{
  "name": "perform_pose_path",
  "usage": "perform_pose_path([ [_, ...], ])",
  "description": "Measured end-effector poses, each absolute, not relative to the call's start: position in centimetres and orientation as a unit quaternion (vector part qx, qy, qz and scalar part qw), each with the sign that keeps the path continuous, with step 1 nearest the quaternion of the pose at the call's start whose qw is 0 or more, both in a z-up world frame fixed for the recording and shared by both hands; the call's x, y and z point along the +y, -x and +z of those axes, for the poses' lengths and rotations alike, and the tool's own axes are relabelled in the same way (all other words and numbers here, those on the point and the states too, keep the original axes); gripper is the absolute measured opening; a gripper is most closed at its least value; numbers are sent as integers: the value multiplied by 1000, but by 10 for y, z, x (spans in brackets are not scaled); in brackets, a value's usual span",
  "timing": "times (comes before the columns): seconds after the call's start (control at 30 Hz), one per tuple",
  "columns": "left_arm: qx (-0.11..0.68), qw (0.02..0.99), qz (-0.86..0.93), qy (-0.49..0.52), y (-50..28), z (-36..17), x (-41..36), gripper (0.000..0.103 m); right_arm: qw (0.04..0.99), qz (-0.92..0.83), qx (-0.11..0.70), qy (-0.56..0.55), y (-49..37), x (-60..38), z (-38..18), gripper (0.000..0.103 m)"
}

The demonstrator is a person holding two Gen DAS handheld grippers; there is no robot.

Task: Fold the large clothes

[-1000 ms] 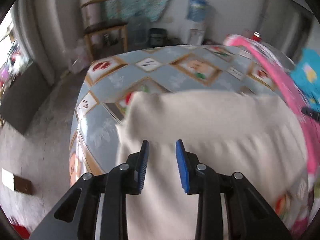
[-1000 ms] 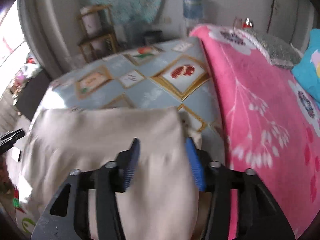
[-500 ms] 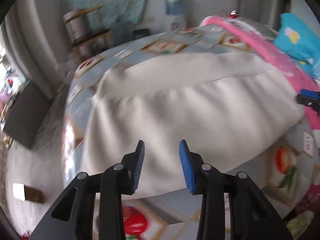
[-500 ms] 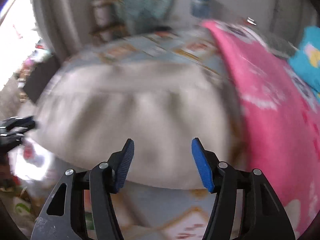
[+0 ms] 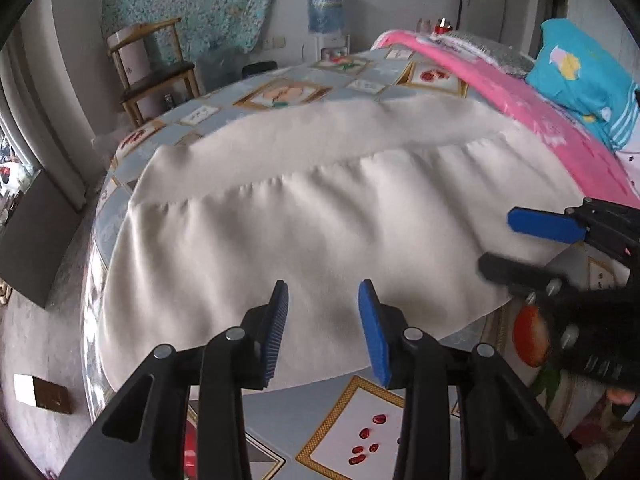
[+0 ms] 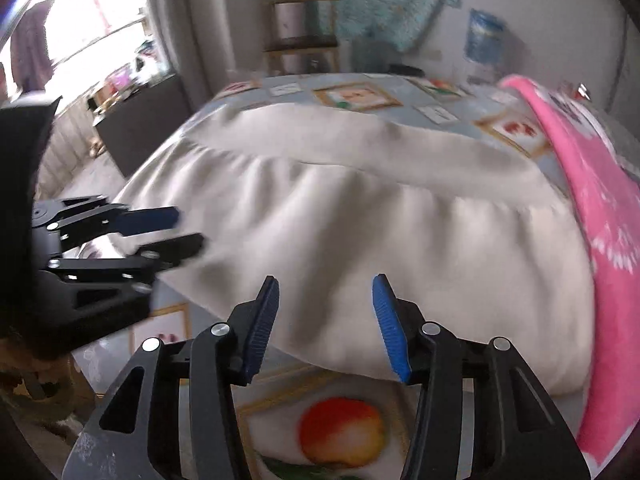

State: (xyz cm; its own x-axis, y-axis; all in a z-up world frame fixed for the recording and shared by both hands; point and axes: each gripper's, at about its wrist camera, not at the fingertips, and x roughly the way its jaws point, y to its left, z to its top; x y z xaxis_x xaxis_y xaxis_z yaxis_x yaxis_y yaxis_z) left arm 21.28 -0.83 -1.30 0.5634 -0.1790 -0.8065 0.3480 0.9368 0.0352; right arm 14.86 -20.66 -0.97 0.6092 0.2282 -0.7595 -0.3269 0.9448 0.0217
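Note:
A large cream garment (image 5: 320, 216) lies folded flat across the patterned bed sheet (image 5: 360, 420), with a gathered seam running across it. It also shows in the right wrist view (image 6: 380, 232). My left gripper (image 5: 322, 324) is open and empty, just above the garment's near edge. My right gripper (image 6: 326, 320) is open and empty, over the near edge further right. The right gripper shows at the right of the left wrist view (image 5: 532, 244). The left gripper shows at the left of the right wrist view (image 6: 168, 232).
A pink blanket (image 5: 560, 120) and a teal pillow (image 5: 580, 80) lie along the bed's right side. A wooden chair (image 5: 156, 76), a water dispenser (image 5: 326, 20) and a dark cabinet (image 5: 32, 240) stand beyond the bed.
Both grippers have pulled back toward the near edge of the garment and stand apart from it. The garment now lies spread and still on the bed.

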Motion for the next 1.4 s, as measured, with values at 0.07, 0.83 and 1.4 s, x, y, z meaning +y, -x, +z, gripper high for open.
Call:
perform_pose_path([
  [0.07, 458, 874, -140, -79, -217, -24, -4, 36, 887, 152, 431, 64, -156, -198, -28, 48],
  [0.83, 412, 901, -130, -18, -171, 19, 33, 73, 912, 25, 401, -86, -74, -304, 25, 87],
  [1.4, 389, 921, -12, -9, -112, 61, 37, 98, 937, -41, 348, 10, -18, -237, 51, 96],
])
